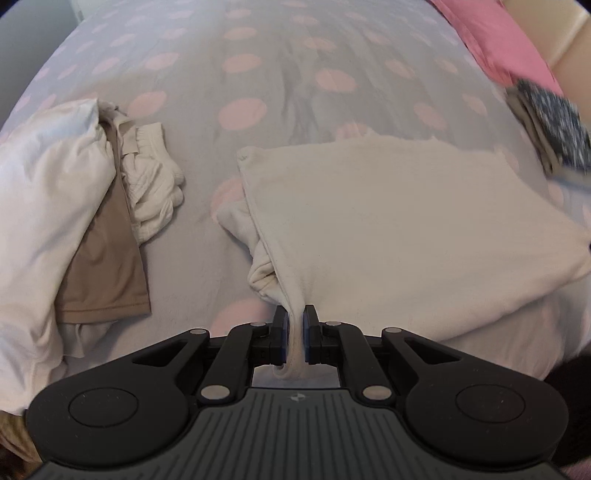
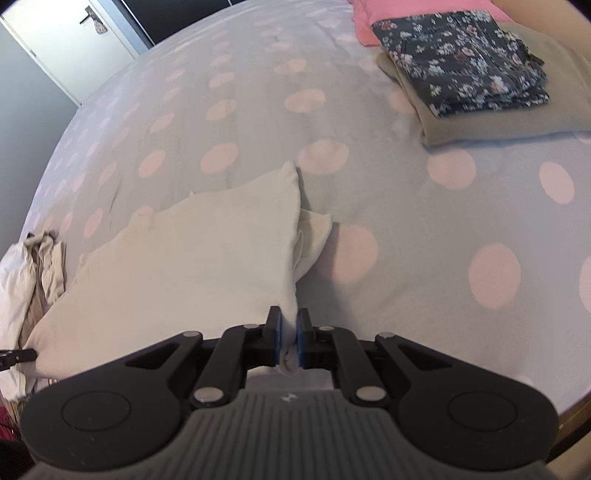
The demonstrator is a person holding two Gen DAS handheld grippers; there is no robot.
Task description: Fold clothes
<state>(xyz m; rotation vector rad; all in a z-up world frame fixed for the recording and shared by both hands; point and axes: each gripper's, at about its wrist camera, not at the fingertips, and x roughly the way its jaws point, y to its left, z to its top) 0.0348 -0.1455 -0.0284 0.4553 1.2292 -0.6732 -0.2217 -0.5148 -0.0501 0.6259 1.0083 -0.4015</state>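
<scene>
A cream garment (image 1: pixel 406 221) lies partly folded on the grey bed cover with pink dots (image 1: pixel 240 74), its near edge lifted off the bed. My left gripper (image 1: pixel 294 319) is shut on the garment's near left corner, cloth bunched between the pads. In the right wrist view the same cream garment (image 2: pixel 192 258) stretches leftwards, and my right gripper (image 2: pixel 289 321) is shut on its near right corner. The tip of the left gripper (image 2: pixel 18 356) shows at the garment's far left corner. A folded flap (image 2: pixel 314 236) sticks out underneath on the right.
A heap of unfolded clothes, white (image 1: pixel 48 206), tan (image 1: pixel 107 258) and cream ribbed (image 1: pixel 155 184), lies to the left. A folded stack with a dark floral piece (image 2: pixel 465 62) on a beige one (image 2: pixel 498 122) sits far right beside a pink pillow (image 2: pixel 369 22). A door (image 2: pixel 74 40) stands beyond the bed.
</scene>
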